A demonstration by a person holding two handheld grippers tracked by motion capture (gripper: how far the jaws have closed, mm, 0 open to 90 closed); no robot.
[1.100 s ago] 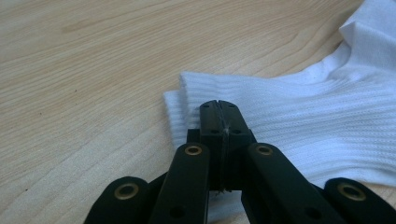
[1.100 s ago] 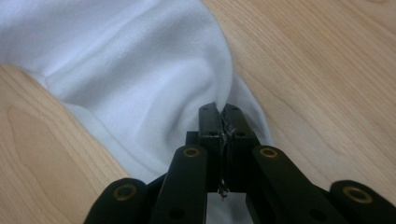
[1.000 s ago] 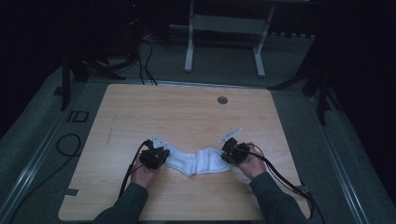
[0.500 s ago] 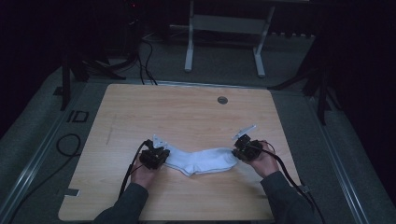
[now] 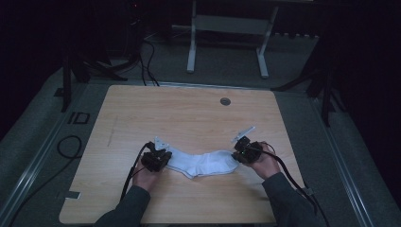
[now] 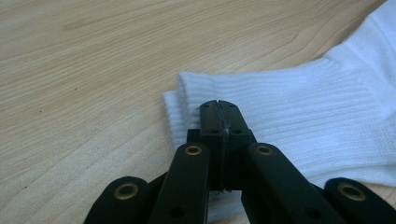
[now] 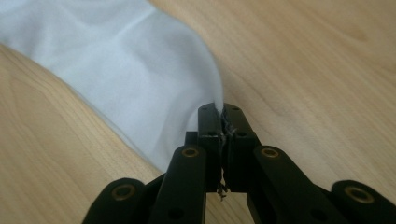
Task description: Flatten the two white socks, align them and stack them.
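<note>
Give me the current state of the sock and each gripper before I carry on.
white sock: lying on the wooden table, spread between the two grippers, with a bend near its middle.
left gripper: shut on the ribbed cuff end of the sock.
right gripper: shut on the smooth opposite end; fabric is pinched between the jaws.

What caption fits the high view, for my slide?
Both grippers pinch opposite ends of a white sock.
</note>
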